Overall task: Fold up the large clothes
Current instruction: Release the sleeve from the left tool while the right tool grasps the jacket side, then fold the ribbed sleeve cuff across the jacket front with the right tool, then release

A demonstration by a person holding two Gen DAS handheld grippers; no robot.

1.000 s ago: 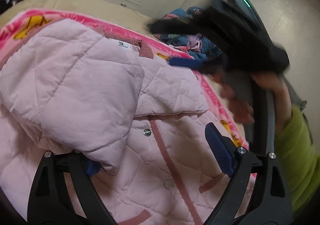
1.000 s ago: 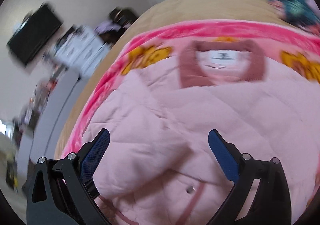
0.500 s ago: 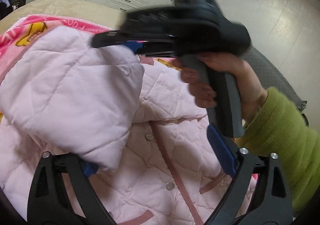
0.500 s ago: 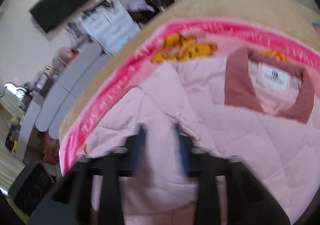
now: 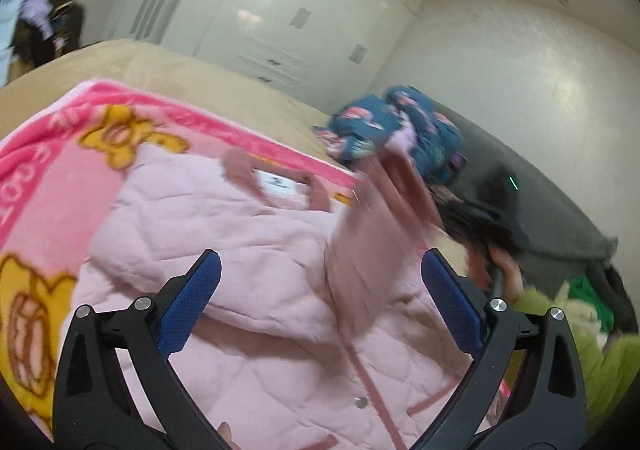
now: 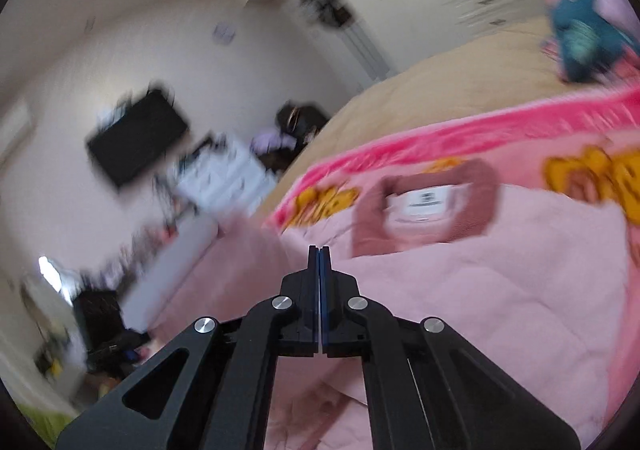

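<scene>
Pale pink quilted jacket (image 5: pixel 248 250) with dusty-rose collar lies spread on bright pink cartoon-print blanket (image 5: pixel 52 178) over beige bed (image 5: pixel 192 90), filling centre of left wrist view.

Change: sleeve (image 5: pixel 372 218), earlier folded over jacket's left half, now lifted at 2 o'clock, blurred mid-swing. Likely re-laying fold; folding at early stage.

Right gripper (image 6: pixel 319 258): jaws just snapped together from wide, apparently pinching pink fabric, pointing slightly down, sweeping.

Left gripper (image 5: pixel 320 290): jaws just opened fully, nothing between, hovering over jacket, tilted slightly down.
</scene>
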